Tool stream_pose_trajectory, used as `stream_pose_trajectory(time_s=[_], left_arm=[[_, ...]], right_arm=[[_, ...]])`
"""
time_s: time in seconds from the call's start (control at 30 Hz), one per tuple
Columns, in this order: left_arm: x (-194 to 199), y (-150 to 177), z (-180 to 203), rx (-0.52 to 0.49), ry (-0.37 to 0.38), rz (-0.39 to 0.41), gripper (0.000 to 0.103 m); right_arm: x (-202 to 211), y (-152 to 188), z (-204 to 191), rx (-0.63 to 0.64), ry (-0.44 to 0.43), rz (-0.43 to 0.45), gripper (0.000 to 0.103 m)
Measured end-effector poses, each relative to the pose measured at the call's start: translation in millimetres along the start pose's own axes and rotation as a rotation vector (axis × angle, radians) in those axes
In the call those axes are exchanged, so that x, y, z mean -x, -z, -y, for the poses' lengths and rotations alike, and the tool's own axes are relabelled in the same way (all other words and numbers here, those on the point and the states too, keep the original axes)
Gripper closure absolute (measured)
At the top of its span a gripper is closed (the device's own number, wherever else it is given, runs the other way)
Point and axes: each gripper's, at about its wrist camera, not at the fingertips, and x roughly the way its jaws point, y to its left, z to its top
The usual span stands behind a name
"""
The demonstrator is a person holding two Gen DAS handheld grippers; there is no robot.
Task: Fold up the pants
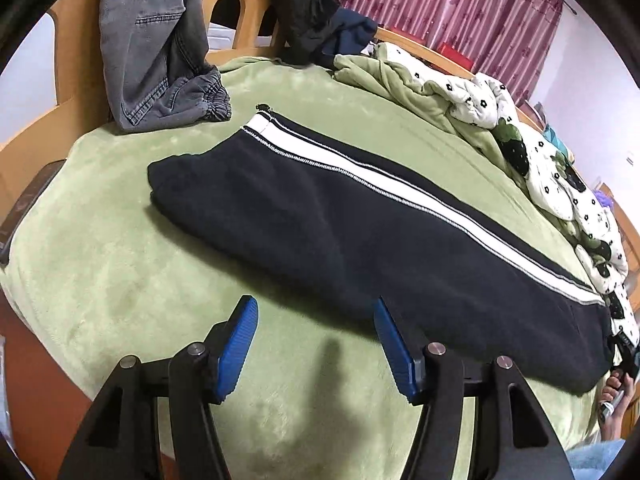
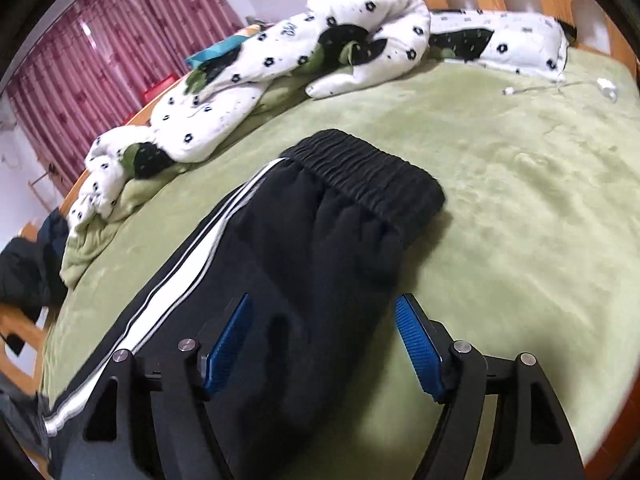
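Note:
Black pants (image 1: pixel 340 236) with a white side stripe lie flat and lengthwise on the green bed cover (image 1: pixel 120 280), legs laid one on the other. In the left wrist view my left gripper (image 1: pixel 316 308) stands open just short of the pants' near edge, with only green cover between its blue pads. The right wrist view shows the same pants (image 2: pixel 320 248) with the gathered elastic waistband (image 2: pixel 368 176) at the far end. My right gripper (image 2: pixel 324 308) is open above the hip part, the black cloth lying under and between its pads without being pinched.
Grey jeans (image 1: pixel 160 48) and dark clothes (image 1: pixel 312 12) hang over the wooden bed frame at the back left. A rumpled white flowered quilt (image 2: pixel 280 68) runs along the far side. A white cable (image 2: pixel 560 86) lies on the cover. A hand (image 1: pixel 616 392) shows at the right edge.

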Motion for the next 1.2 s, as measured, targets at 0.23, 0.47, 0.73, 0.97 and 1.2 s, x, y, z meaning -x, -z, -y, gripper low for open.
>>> stream_pose_trajectory(time_s=[0.23,0.47,0.73,0.97,1.2], left_arm=[[3,-13,18,-0.037,-0.03,0.055,0.045],[7,-17,-9,0.014,-0.063,0.032,0.045],[-33,-14,-74,0.201,0.043,-0.05,0.044],[-62,-42,-96,0.313,0.074,-0.004,0.047],[-40,-29,-53,0.013,0.12,-0.197,0.049]], right_arm=[[-3,-46,16,-0.112,-0.143,0.031,0.079],[-35,-30,14,0.088,0.031,-0.112,0.06],[45,9,26,0.229,0.161,-0.023,0.04],[93,40,-2,0.228,0.158,-0.01,0.04],[91,57,-79,0.293,0.042,-0.019,0.04]])
